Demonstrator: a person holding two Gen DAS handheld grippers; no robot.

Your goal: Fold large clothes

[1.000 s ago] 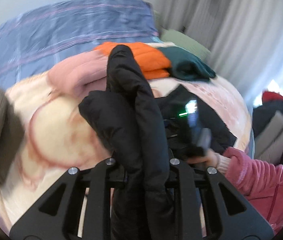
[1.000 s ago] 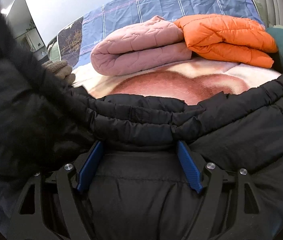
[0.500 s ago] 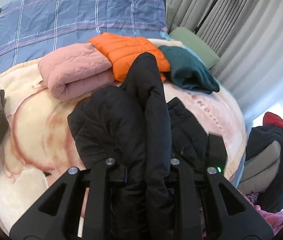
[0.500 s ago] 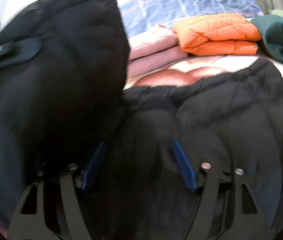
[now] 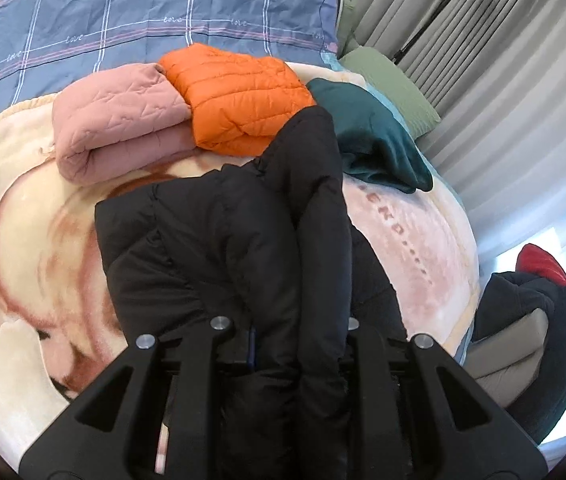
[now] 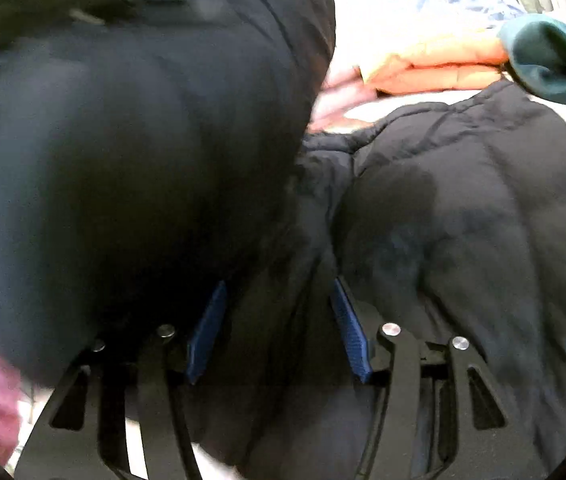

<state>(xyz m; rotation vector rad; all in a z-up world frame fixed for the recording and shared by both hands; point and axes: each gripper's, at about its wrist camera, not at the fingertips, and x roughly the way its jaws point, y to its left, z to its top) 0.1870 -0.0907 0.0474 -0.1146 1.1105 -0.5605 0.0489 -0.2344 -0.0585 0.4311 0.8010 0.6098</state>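
My left tool (image 5: 283, 344) clamps the black jacket (image 5: 219, 248) draped ahead on the bed (image 5: 23, 240), while my right tool (image 6: 279, 328) closes around blurred folds, which may slip free.

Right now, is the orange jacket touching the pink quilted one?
Touching. In the left wrist view the orange jacket overlaps and rests on the folded pink quilted one's right edge.

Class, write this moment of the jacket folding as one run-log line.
left tool: shut on black puffer jacket, lifted fold | right tool: closing, jacket between pads | folded: pink, orange jackets behind
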